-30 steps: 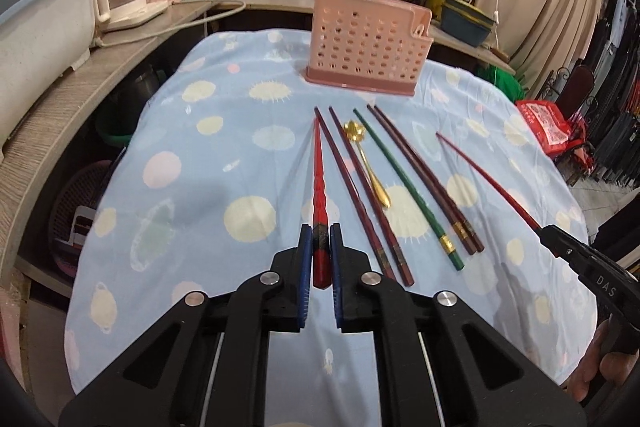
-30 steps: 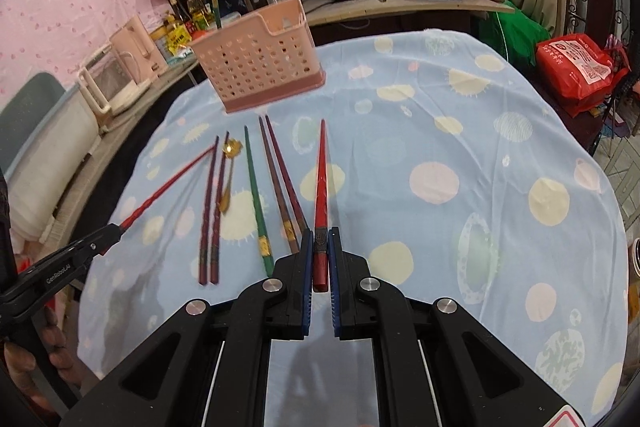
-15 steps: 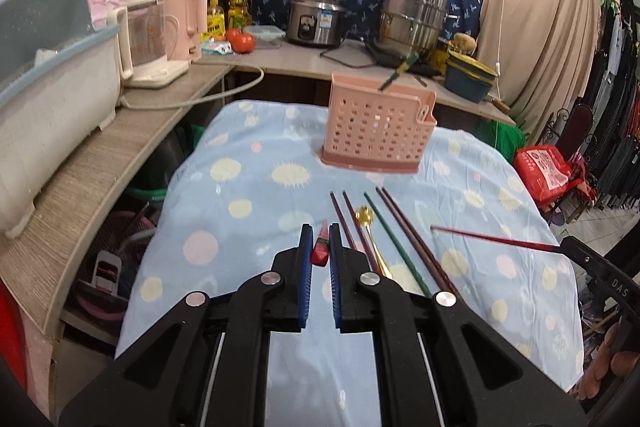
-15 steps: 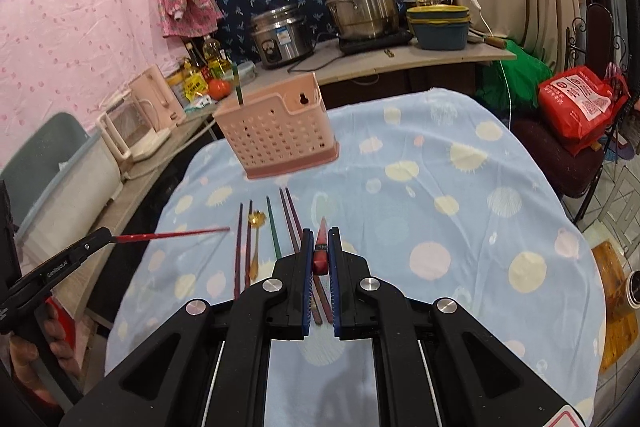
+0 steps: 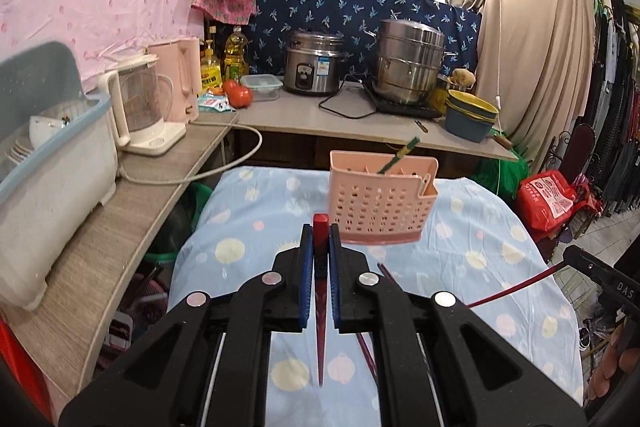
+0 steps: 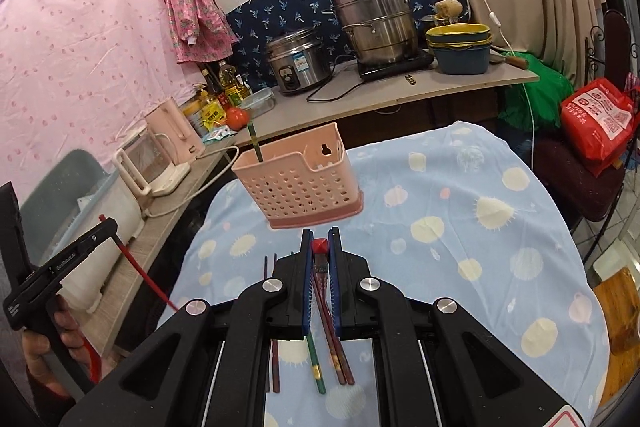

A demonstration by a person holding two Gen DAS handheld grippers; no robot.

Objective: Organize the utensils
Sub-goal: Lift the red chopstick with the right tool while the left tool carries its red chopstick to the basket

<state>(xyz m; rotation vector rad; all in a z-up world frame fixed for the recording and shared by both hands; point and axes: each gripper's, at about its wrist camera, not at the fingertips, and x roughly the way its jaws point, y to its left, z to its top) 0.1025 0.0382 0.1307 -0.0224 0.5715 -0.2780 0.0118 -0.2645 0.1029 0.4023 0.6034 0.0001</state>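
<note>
Red lacquer is clamped in both tongs: the left gripper (image 5: 319, 255) is closed tight on one red chopstick (image 5: 320, 307), whose blunt end shows just above the blue pads while its tapered tip hangs down toward the camera, and the right gripper (image 6: 320, 259) is closed the same way on the second red chopstick (image 6: 320, 247), only its square end being seen between the pads. Each stick is thus held near its thick end with its long axis roughly upright, tip downward. The pink perforated basket (image 5: 380, 207) stands straight ahead of both tongs at the far side of the blue spotted tablecloth (image 6: 480, 227), with one green chopstick (image 6: 255, 143) already leaning in it. The basket appears about equally near to either hand. Below the tongs, the remaining chopsticks (image 6: 332, 351) lie flat on the cloth, pointing toward the basket.
</note>
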